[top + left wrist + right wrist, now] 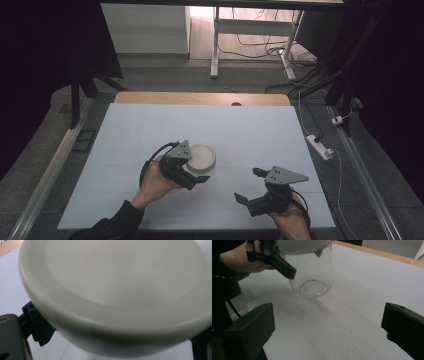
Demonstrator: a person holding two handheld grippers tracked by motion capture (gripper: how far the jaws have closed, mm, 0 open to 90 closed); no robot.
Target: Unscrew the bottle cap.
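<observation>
A clear glass jar (pixel 312 272) with a white lid (pixel 201 156) stands upright on the white-covered table (pixel 150 125), left of centre. My left gripper (pixel 200 166) has its jaws on either side of the glass just under the lid, shut on the jar; the near jaw lies across the jar's front in the right gripper view. From the left gripper view the lid (pixel 112 290) looms close above the jaws. My right gripper (pixel 248 185) rests near the front right edge, open, with nothing between its jaws (pixel 327 335) and bare sheet ahead of it.
A wooden table edge (pixel 200 98) runs along the back. A white power strip (pixel 320 146) and cables lie on the floor to the right. White desk legs (pixel 215 45) stand beyond the table. A faint red mark (pixel 298 312) is on the sheet near the jar.
</observation>
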